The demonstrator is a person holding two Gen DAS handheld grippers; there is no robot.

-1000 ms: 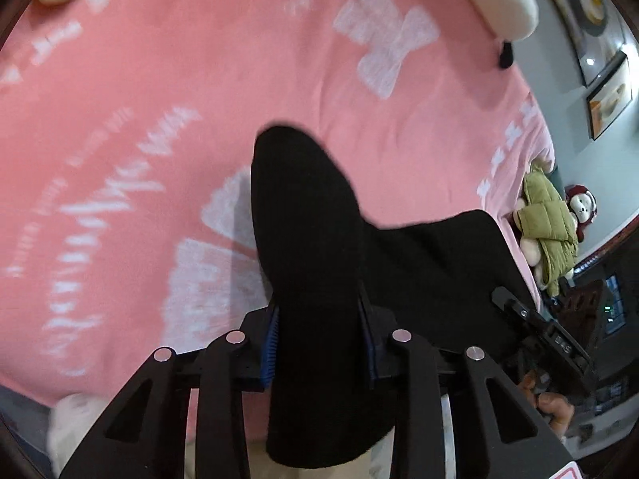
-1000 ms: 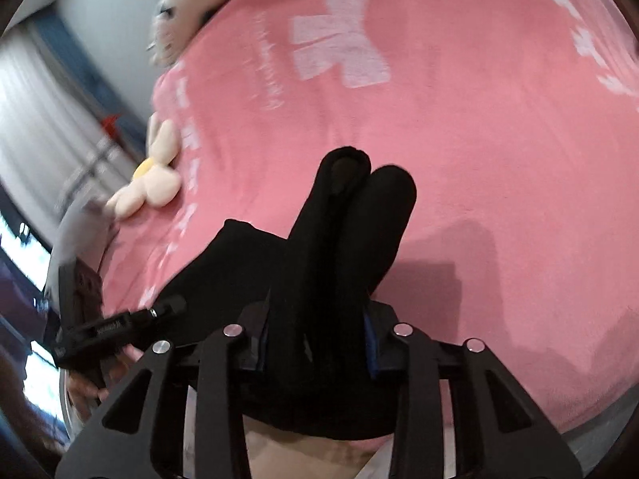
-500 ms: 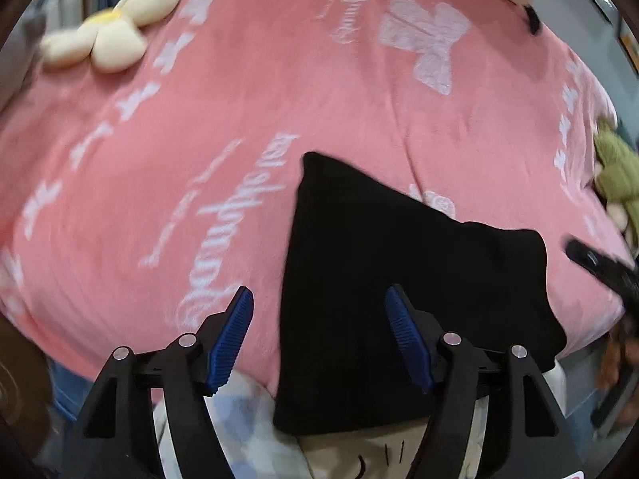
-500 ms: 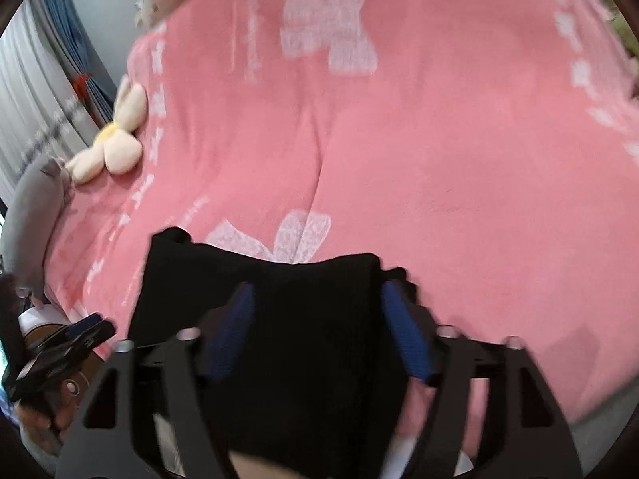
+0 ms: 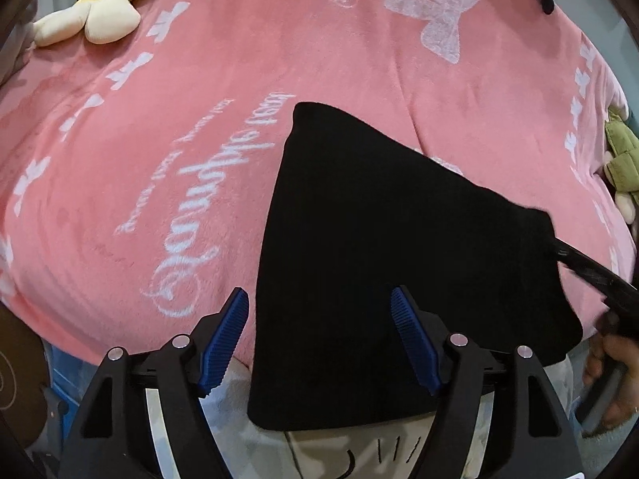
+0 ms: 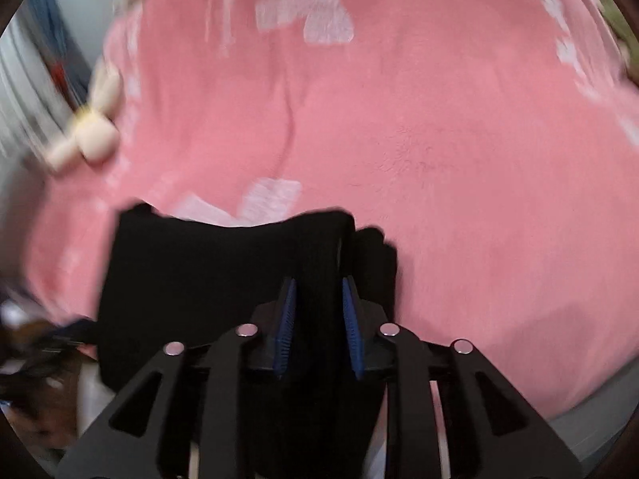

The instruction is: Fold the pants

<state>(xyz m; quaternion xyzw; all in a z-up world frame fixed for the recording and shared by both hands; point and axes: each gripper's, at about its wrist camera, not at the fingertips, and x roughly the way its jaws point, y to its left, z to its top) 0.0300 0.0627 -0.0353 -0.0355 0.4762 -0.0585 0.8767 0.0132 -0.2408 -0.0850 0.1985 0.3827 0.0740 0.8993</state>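
The black pants lie folded on the pink blanket near its front edge, hanging a little over it. My left gripper hovers above their left edge, its jaws opening wide and the pads clear of the cloth. In the blurred right wrist view, the jaws of my right gripper are closing on a raised ridge at the right end of the pants, and black fabric fills the gap between the blue pads. The right gripper also shows in the left wrist view, at the pants' right corner.
A cream flower plush lies at the blanket's far left. A green-clad soft toy sits at the right edge. A person's hand holds the right gripper. White bow prints and lettering mark the blanket.
The left gripper let go of the lifted pants fold and opened wide. The pants dropped flat onto the blanket. The right gripper opened, sank lower, then closed again on the pants' right end.
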